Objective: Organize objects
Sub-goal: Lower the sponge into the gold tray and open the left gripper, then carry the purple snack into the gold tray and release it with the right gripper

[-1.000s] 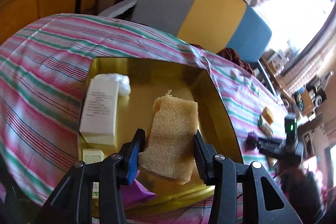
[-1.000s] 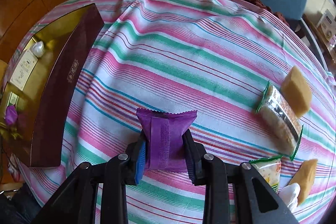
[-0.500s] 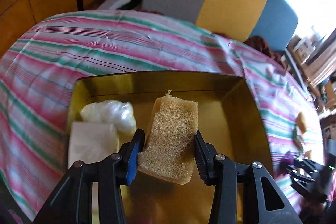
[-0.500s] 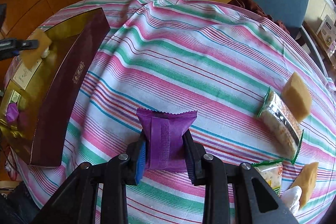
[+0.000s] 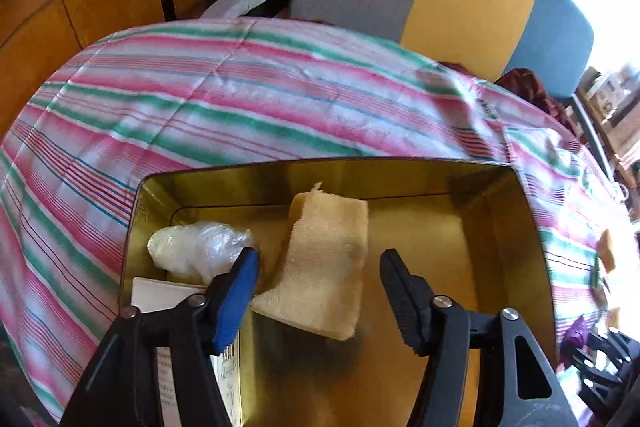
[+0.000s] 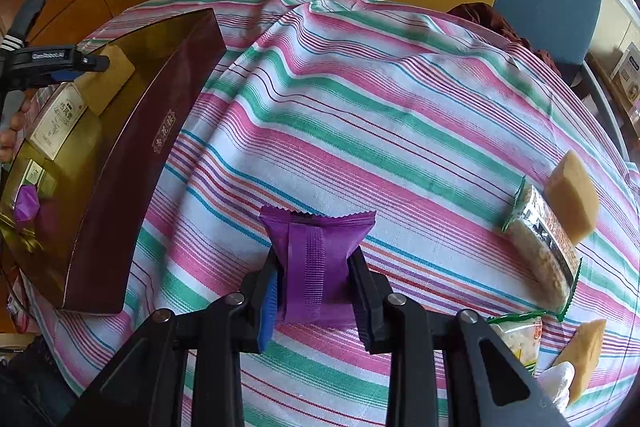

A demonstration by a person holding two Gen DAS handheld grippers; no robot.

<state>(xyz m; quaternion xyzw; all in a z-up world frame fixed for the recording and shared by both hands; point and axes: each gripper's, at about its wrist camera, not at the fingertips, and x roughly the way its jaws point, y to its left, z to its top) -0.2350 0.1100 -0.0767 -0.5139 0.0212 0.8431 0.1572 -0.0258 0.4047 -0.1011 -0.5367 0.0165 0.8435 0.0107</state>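
Observation:
My left gripper [image 5: 320, 267] is open over the gold-lined box [image 5: 496, 211]. A yellow sponge [image 5: 324, 267] sits between its spread fingers, free of both pads, over the box floor. In the right wrist view the sponge [image 6: 106, 79] shows at the left gripper's tip [image 6: 96, 63], above the dark red box [image 6: 132, 163]. My right gripper [image 6: 314, 287] is shut on a purple snack packet [image 6: 316, 255], held above the striped tablecloth [image 6: 360, 107]. It shows small at the left wrist view's right edge [image 5: 576, 337].
The box also holds a clear plastic bag [image 5: 196, 247], a white carton [image 5: 160, 303] and a purple packet [image 6: 26, 203]. On the cloth to the right lie a green-edged snack pack [image 6: 540, 239], two more sponges [image 6: 572, 199] [image 6: 584, 355] and another packet [image 6: 516, 339]. Chairs stand behind the table.
My left gripper opened and let go of the sponge, after moving further along over the box. My right gripper kept hold of the purple packet and shifted little.

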